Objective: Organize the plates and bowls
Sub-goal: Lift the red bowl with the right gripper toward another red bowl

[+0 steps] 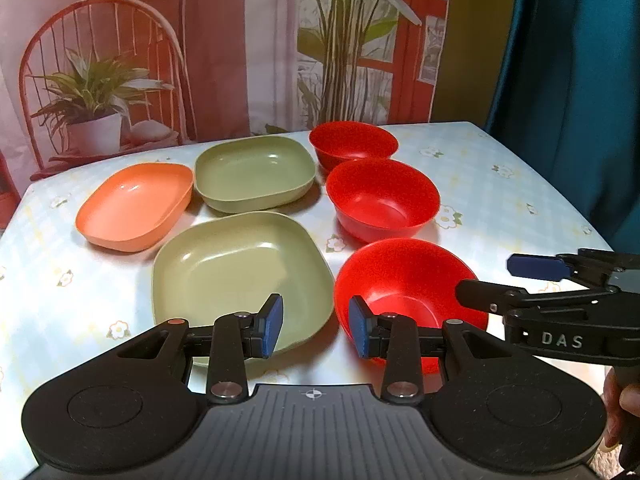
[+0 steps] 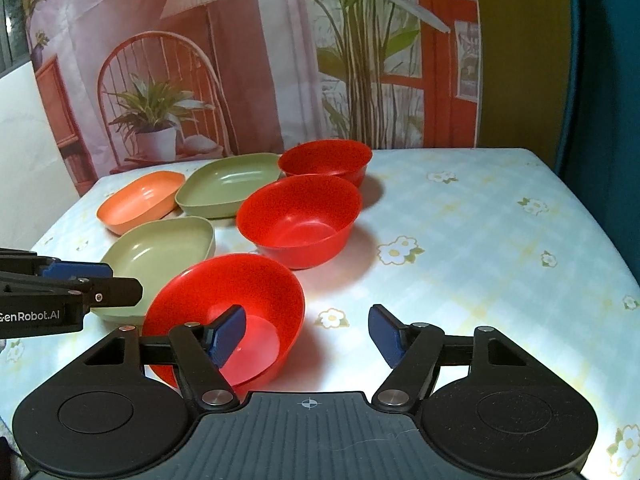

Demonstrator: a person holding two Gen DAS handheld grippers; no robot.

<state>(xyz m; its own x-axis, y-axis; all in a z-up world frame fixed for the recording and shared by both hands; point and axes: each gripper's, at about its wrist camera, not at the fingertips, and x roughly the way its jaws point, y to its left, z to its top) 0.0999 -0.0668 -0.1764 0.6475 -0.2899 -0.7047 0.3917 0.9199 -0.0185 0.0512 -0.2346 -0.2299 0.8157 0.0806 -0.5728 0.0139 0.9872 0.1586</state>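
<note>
Floral tablecloth point(image 2: 460, 240) is covering the table, with a printed backdrop point(image 1: 240, 60) hanging behind it. Nearest red bowl point(image 2: 224, 292) is sitting beside the near green plate point(image 1: 236, 272). Right gripper point(image 2: 306, 332) is straddling that bowl's rim, jaws partway open, one finger dipping inside, not pinching. Left gripper point(image 1: 316, 326) is hovering between plate and bowl, jaws narrowly open, holding nothing. Two more red bowls point(image 1: 382, 200), another green plate point(image 1: 254, 172) and an orange plate point(image 1: 134, 206) are waiting farther back.

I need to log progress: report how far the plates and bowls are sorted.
Done: nothing is stacked; three red bowls and three plates sit apart on the table. In hand: right gripper is open, one finger inside the nearest red bowl, not gripping. Left gripper is open and holds nothing. Left: all the stacking.
</note>
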